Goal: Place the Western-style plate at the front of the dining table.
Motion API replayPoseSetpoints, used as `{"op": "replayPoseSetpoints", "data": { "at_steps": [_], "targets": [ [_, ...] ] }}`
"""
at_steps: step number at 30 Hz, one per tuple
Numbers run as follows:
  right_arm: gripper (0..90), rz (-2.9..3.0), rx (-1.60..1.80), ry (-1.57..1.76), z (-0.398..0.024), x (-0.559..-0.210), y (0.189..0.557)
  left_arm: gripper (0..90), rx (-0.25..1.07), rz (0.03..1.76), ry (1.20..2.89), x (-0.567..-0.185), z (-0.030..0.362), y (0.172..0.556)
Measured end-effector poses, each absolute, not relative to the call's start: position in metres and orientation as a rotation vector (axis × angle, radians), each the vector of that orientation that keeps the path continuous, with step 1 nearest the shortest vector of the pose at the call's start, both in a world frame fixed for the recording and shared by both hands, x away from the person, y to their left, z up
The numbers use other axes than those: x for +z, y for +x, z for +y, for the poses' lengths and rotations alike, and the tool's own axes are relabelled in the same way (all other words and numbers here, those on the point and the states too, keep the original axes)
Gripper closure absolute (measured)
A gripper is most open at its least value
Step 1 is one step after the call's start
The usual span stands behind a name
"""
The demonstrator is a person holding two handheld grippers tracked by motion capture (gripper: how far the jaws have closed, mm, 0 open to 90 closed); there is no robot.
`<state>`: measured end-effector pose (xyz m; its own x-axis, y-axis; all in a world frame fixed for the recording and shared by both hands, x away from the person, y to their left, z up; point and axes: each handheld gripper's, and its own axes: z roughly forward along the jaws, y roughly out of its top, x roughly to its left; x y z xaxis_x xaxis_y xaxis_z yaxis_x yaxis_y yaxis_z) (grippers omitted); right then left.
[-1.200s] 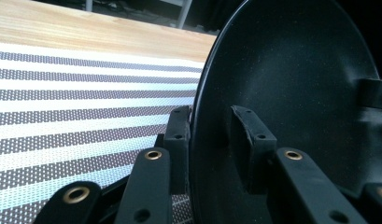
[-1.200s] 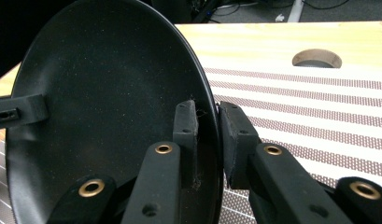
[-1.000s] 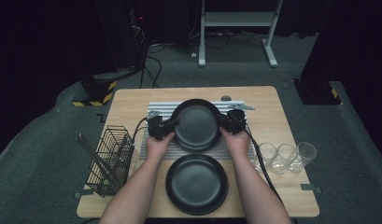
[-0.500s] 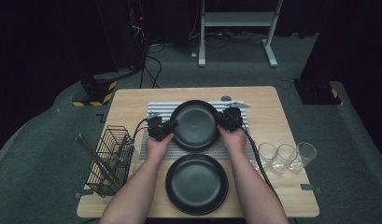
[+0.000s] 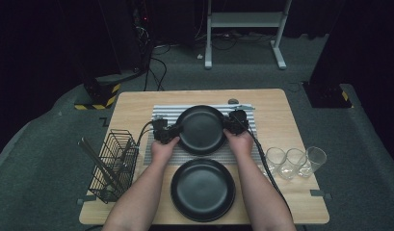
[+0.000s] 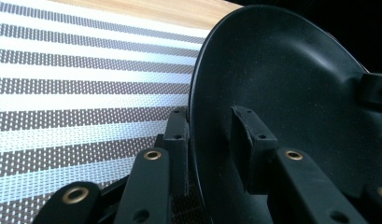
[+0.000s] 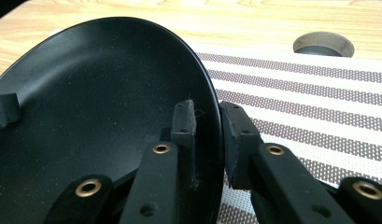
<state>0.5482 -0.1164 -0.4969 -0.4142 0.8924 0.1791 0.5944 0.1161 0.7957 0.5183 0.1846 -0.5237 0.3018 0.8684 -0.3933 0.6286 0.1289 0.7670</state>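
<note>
Plate [image 5: 201, 129]: over the far mat [image 5: 242, 153], rim pinched by left claw [image 5: 174, 132] and right claw [image 5: 229, 123].
Risk: slips and drops if either rim hold, seemingly shallow, loosens.
Nearby: second plate [image 5: 203, 189] just nearer.

Second black plate [image 5: 203, 189]: six o'clock, table edge
Wire basket [image 5: 111, 166]: eight o'clock
Three glasses [image 5: 295, 162]: four o'clock
Striped mat [image 5: 165, 109]: centre

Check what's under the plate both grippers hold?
The striped placemat on the table lies under the held plate. The mat's middle is covered, so anything there is hidden.
</note>
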Motion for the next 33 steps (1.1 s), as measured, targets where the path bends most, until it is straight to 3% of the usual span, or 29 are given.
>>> {"op": "replayPoseSetpoints", "data": {
  "at_steps": [29, 33],
  "targets": [
    [72.3, 2.138, 1.035, 1.459, -0.106, -0.511, 0.563, 69.7, 0.281, 1.503, 1.636, -0.527, 0.182, 0.529],
    [65.8, 2.135, 1.064, 1.472, -0.106, -0.511, 0.562, 68.8, 0.317, 1.49, 1.665, -0.526, 0.181, 0.528]
  ]
}}
